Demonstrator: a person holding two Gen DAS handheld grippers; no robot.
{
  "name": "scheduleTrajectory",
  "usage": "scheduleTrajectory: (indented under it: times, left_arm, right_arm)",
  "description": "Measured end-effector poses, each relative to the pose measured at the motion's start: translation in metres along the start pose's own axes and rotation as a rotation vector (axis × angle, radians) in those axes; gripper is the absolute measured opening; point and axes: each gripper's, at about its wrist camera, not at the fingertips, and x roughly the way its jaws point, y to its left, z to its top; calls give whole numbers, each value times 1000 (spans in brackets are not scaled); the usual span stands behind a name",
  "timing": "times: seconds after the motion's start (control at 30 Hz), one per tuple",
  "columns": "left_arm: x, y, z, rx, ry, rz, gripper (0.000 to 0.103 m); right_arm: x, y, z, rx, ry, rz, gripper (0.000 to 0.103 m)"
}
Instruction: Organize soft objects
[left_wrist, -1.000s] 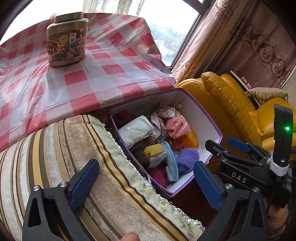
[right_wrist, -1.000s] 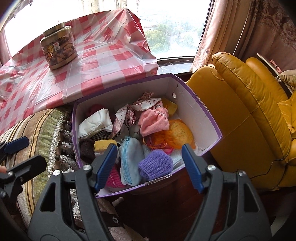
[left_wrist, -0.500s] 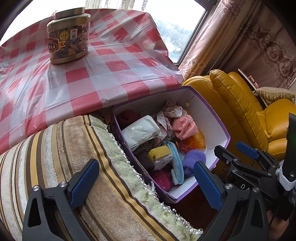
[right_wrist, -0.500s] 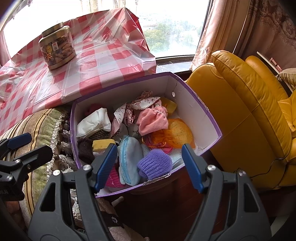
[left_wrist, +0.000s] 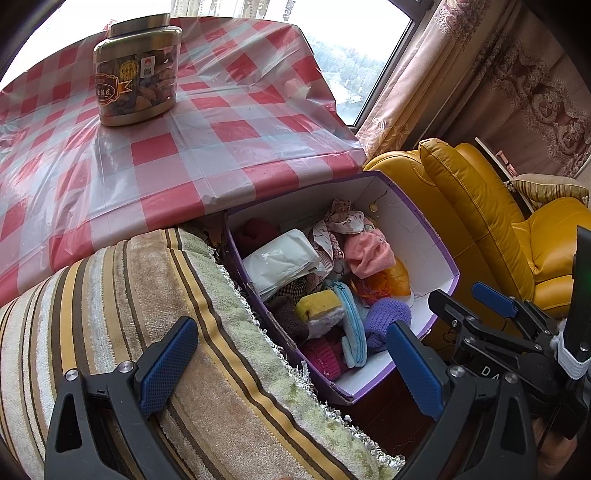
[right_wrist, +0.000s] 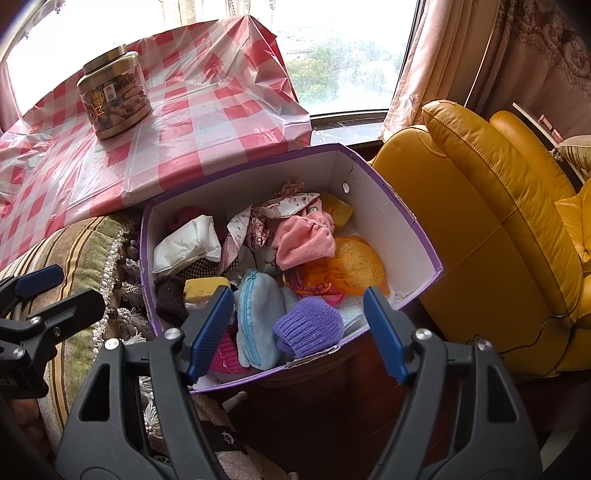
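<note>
A: Where are the soft objects seen?

B: They are piled inside the purple-edged box (right_wrist: 399, 236), which is set between the striped cushion (left_wrist: 122, 295) and the yellow armchair (right_wrist: 498, 229). A purple knitted piece (right_wrist: 308, 326) is seen at the near edge, with a light blue zip pouch (right_wrist: 255, 317) just beside it. A pink cloth (right_wrist: 304, 240) is heaped near the middle, an orange mesh item (right_wrist: 354, 267) lies to its right, and a white packet (right_wrist: 188, 243) is tucked at the left wall. A yellow sponge (left_wrist: 317, 304) is seen near the pouch.

A: How are the fingers held?

B: The left gripper (left_wrist: 291, 363) is held with its fingers spread above the cushion and the box corner; nothing is pinched. The right gripper (right_wrist: 297, 328) is likewise held with its fingers spread over the near edge of the box, the purple piece and the pouch showing between them, yet neither is touched.

A: And the worktop?

B: A red-checked cover is laid over the worktop (left_wrist: 221, 140), and a jar (left_wrist: 136, 70) with a metal lid is stood on it, well apart from the box.
</note>
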Motion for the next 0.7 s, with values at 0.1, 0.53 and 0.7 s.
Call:
scheduleTrajectory:
  times: [0.1,0.53,0.7]
  left_arm:
    - [0,0,0,0,0,0,102]
    - [1,0,-1,2,4,-3,103]
    - [1,-3,2,34,8,-14,103]
  right_arm:
    - [0,0,0,1,1,1,76]
    - [1,-2,-1,2,4,0,76]
    - [0,-1,-2,0,2,4,76]
